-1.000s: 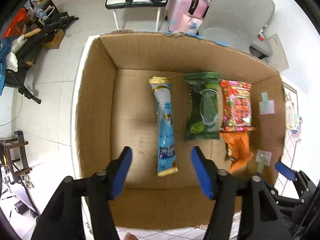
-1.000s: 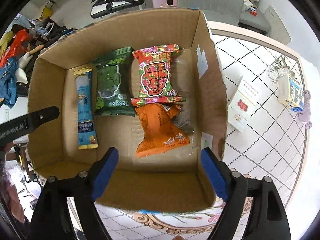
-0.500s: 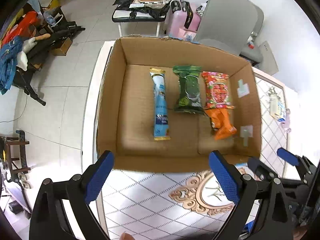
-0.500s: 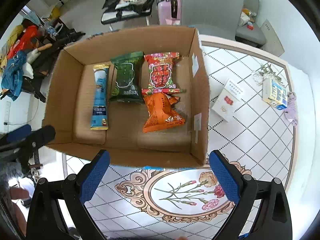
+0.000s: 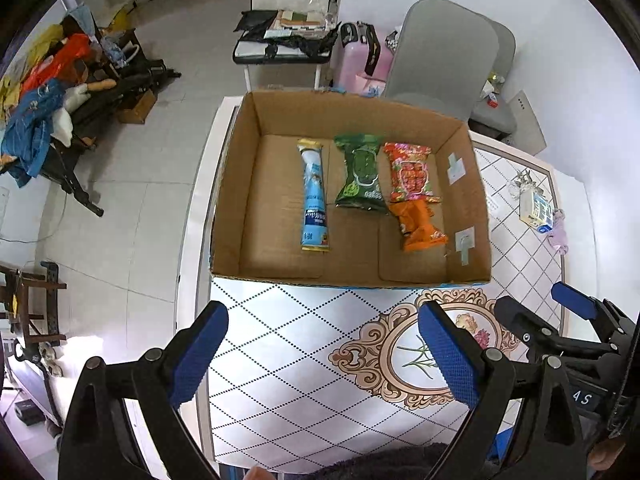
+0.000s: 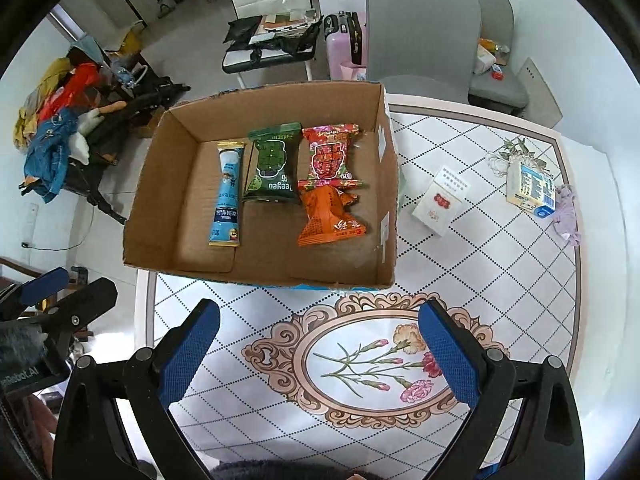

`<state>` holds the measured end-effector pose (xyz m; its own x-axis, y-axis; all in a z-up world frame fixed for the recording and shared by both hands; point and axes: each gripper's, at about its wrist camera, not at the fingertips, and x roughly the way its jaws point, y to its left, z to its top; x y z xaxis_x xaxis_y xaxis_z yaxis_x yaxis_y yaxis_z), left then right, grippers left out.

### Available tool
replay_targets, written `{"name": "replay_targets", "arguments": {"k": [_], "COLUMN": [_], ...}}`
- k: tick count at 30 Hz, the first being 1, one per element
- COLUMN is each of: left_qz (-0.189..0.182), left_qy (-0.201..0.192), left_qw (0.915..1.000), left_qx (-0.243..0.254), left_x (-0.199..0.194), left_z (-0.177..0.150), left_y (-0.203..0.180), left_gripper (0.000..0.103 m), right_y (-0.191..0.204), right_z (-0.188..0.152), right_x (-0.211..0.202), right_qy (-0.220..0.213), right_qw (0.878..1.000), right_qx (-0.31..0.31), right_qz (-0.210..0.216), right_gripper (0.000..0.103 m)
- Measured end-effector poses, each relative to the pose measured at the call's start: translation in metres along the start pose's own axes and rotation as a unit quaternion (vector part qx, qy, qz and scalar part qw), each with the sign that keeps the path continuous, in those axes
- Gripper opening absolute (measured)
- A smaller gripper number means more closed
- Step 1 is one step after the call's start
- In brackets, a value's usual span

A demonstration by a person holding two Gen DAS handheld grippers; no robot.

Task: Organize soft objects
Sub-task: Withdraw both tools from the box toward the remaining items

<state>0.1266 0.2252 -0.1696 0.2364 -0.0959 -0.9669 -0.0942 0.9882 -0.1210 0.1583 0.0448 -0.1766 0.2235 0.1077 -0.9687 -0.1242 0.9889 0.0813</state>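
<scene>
An open cardboard box (image 5: 228,184) (image 6: 144,216) stands on the patterned table. Inside lie a long blue packet (image 5: 315,196) (image 6: 227,194), a green packet (image 5: 361,172) (image 6: 274,170), a red packet (image 5: 412,172) (image 6: 330,156) and an orange packet (image 5: 420,226) (image 6: 330,216). My left gripper (image 5: 324,358) is open and empty above the table, in front of the box. My right gripper (image 6: 320,354) is open and empty, also in front of the box, above the flower medallion.
On the table right of the box lie a white card pack (image 6: 440,200), a small carton (image 6: 530,188) (image 5: 538,210) and a purple tuft (image 6: 568,216). Grey chairs (image 6: 424,32) stand behind the table. The table's left edge (image 5: 200,240) drops to the tiled floor.
Both grippers have pulled back and up, out of the box, to above the table in front of it. The left gripper's jaws have opened wider. The packets have not moved.
</scene>
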Motion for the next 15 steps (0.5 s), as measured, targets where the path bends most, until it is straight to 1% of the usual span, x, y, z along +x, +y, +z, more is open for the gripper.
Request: {"name": "replay_targets", "arguments": {"k": [4, 7, 10, 12, 13, 15], "left_qz": [-0.008, -0.011, -0.018, -0.022, -0.025, -0.022], "left_qy": [-0.017, -0.029, -0.033, -0.030, -0.026, -0.005], "left_qw": [0.9997, 0.9984, 0.9960, 0.9925, 0.9911, 0.9886], "left_qx": [0.017, 0.048, 0.081, 0.117, 0.129, 0.149], "left_x": [-0.015, -0.024, -0.021, -0.012, -0.006, 0.015], "left_z": [0.005, 0.018, 0.038, 0.056, 0.063, 0.080], "left_y": [-0.029, -0.068, -0.114, -0.154, -0.167, -0.199], "left_gripper": [0.097, 0.097, 0.097, 0.097, 0.097, 0.097], "right_y": [-0.026, -0.060, -0.109, -0.149, -0.167, -0.212], "right_z": [-0.002, -0.001, -0.002, 0.000, 0.001, 0.006], "right_x": [-0.013, -0.023, -0.033, -0.035, -0.035, -0.031], "right_qy": [-0.005, -0.007, -0.009, -0.007, -0.004, 0.002], "right_qw": [1.000, 0.999, 0.997, 0.994, 0.992, 0.987], "right_qx": [0.018, 0.045, 0.082, 0.110, 0.123, 0.159], "right_qz": [0.013, 0.021, 0.011, -0.003, -0.008, -0.014], "right_gripper": [0.101, 0.101, 0.101, 0.101, 0.101, 0.101]}}
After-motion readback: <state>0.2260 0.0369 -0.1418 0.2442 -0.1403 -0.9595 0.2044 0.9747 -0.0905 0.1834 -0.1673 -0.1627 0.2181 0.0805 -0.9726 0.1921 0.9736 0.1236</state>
